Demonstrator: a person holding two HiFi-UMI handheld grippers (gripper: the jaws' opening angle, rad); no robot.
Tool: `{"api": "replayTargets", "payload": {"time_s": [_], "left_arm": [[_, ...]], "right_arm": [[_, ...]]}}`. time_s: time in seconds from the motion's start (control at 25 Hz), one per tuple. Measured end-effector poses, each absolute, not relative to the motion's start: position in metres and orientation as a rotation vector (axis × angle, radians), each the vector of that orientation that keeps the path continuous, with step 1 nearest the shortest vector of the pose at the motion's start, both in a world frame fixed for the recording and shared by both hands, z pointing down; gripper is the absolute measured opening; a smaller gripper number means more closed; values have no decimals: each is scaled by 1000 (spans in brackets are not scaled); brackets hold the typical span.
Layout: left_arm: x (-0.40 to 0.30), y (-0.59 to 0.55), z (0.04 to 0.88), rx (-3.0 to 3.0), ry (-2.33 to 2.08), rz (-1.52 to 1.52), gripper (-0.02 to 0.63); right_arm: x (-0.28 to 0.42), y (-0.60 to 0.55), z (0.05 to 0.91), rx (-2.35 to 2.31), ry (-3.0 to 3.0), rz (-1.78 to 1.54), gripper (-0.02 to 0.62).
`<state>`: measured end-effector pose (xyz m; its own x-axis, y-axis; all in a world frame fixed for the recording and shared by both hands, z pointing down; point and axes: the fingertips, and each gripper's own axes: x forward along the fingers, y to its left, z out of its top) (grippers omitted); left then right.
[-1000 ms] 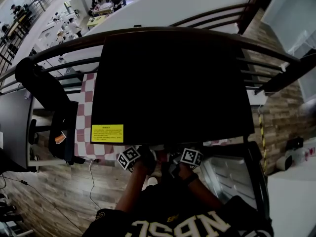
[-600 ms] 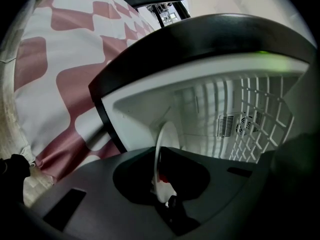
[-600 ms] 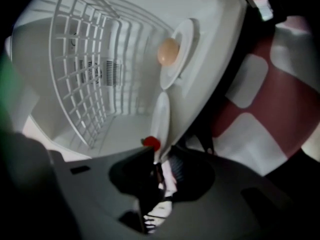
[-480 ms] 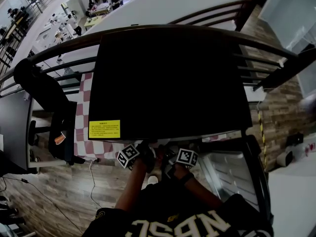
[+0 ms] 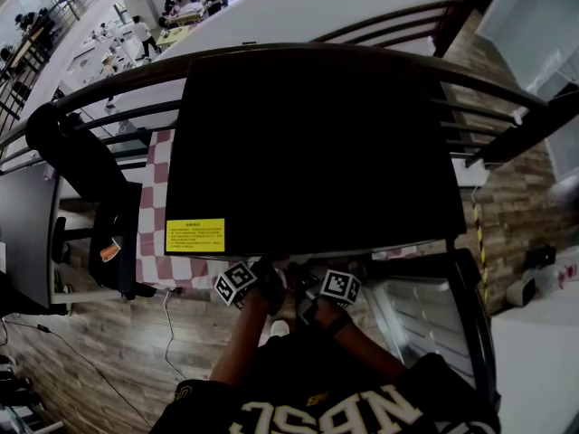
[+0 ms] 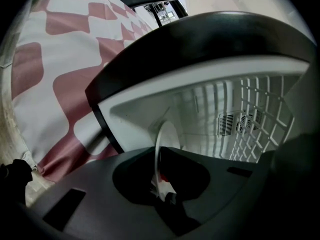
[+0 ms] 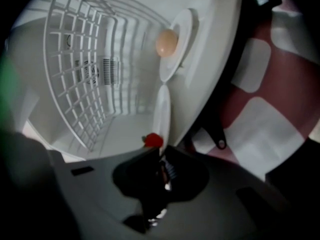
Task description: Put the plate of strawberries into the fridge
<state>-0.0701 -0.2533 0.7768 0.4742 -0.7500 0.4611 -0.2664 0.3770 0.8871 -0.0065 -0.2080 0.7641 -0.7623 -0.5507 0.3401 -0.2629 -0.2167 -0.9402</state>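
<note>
Left gripper (image 6: 162, 195): shut tight on the plate (image 6: 167, 139).
Right gripper (image 7: 161, 171): jaws closing on the plate rim.
Plate: holds a strawberry (image 7: 153, 140), at the open fridge (image 5: 317, 152).
Worktop (image 5: 156, 268): red-and-white cloth (image 6: 60, 59).
Room: wooden floor (image 5: 99, 351).

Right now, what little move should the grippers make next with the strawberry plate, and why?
Probably slide the plate of strawberries a little deeper into the open fridge, keeping it level. The left gripper clamps its rim, the right gripper has its jaws closing on it too, and the plate seems to be only near the fridge's mouth. Stop short of the plate with an egg farther in.
</note>
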Motion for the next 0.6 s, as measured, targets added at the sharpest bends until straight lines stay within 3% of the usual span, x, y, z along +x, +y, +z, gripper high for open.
{"api": "replayTargets", "payload": {"time_s": [0.6], "left_arm": [[-71, -242, 769, 1311, -1059, -252, 61]], "right_arm": [[-3, -230, 760, -1073, 1712, -2010, 35]]}}
